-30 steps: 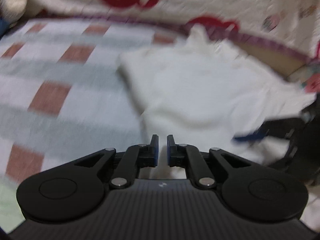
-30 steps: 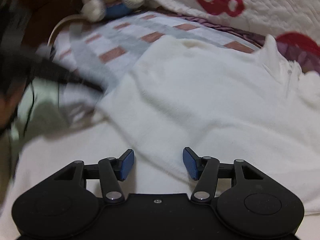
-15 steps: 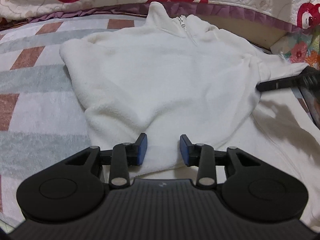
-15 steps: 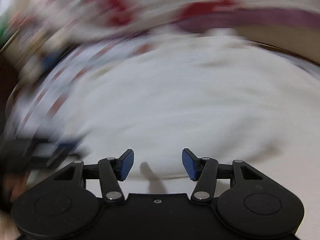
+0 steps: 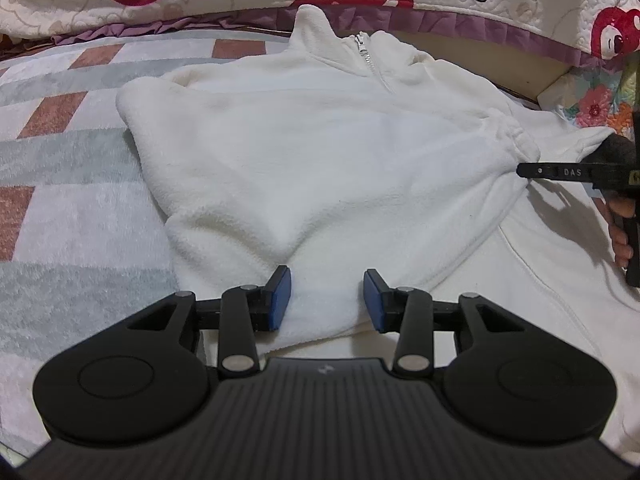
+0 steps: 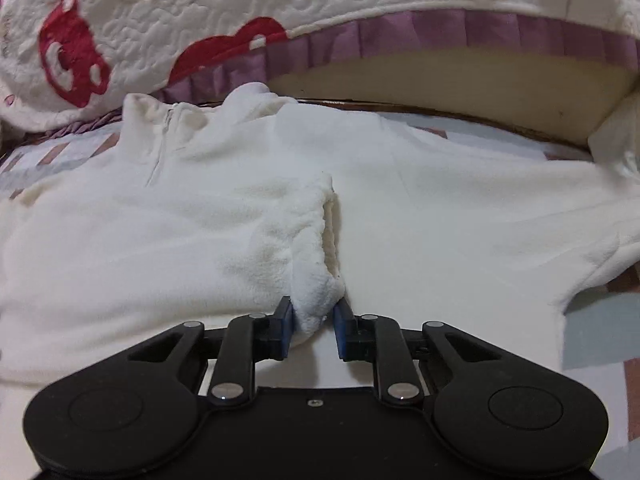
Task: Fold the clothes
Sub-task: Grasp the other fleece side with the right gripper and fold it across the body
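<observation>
A white fleece pullover point(image 5: 320, 152) with a short zipper point(image 5: 370, 60) at the collar lies flat on the bed, over a checked blanket point(image 5: 60, 184), with its collar at the far side near a quilt point(image 6: 200, 20) with red bears.

The right tongs point(image 6: 313, 320) have just been closing, and their blue pads now pinch the sleeve cuff point(image 6: 320, 292), which sits over the right part of the body. The left tongs point(image 5: 326, 298) have just been opening; their pads stand apart on both sides of the near hem point(image 5: 320, 320), and the fleece between them does not look pressed.

The step in hand seems to be the fold of the right sleeve across the chest. To do it well, the right tongs should hold the cuff firmly, because thick fleece slips easily, then lift only a little and carry it across toward the left. The sleeve should land flat and straight. The left tongs could hold the hem, so that the body does not drag or wrinkle.
</observation>
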A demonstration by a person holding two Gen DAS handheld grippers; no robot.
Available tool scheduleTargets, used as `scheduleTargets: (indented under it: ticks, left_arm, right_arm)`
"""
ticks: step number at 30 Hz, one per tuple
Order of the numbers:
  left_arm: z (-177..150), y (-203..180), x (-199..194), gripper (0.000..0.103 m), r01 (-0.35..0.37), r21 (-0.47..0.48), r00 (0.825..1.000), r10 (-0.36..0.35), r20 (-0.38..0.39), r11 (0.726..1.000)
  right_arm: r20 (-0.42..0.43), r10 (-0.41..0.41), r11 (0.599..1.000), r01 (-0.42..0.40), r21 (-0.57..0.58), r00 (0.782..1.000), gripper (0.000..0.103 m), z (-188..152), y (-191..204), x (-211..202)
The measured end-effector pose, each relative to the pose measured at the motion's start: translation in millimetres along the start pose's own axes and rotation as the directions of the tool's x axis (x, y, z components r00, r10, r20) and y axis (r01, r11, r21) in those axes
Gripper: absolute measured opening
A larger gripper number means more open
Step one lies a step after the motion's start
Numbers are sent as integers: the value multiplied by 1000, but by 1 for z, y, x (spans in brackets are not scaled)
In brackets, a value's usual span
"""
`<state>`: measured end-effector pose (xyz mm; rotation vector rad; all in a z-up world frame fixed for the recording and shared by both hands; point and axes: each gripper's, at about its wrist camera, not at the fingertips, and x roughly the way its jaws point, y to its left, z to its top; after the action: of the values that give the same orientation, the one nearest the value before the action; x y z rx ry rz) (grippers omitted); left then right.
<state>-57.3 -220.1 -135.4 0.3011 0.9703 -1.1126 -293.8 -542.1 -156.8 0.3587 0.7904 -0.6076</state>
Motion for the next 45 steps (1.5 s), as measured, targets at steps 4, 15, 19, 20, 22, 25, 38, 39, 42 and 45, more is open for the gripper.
scheduleTargets:
  ticks: [4,15,19,20,22,25,38,39,42,45]
  left_arm:
    - [0,-1,0,39,-5,2,1000,5,1,1000]
    - [19,-17,-11,45,13,-21,998,-11,65,1000]
    - [55,-73,1,51,121,37,988,-124,91,992]
    - [65,-90,8,52,147,60,985,-152,85,987]
    - [80,-126,27,56,190,107,979,-197,60,976]
    - [93,-164,56,57,229,133,972,-233,21,964]
    - [83,-165,107,57,213,44,977,-211,-44,976]
    - [84,-164,106,56,211,42,977,-209,-43,977]
    - [88,-160,100,57,197,50,980,-196,-35,979]
    - [93,-150,87,57,175,52,985,-174,-7,983]
  right_arm:
    - [-6,18,999,-18,28,1000,21,4,-11,1]
    - [71,-50,969,32,244,996,46,-14,-86,-40]
    - [111,-122,889,59,453,986,47,-1,-161,-66]
    - [126,-142,868,62,492,982,49,4,-178,-72]
    - [137,-174,838,73,541,975,55,15,-207,-78]
    - [130,-219,815,108,570,967,60,33,-243,-75]
    - [-28,-278,675,216,705,960,46,51,-283,14]
    - [-3,-295,698,217,682,956,13,53,-280,14]
    - [94,-333,778,217,589,938,8,59,-268,8]
    - [249,-269,886,138,443,930,8,75,-232,-16]
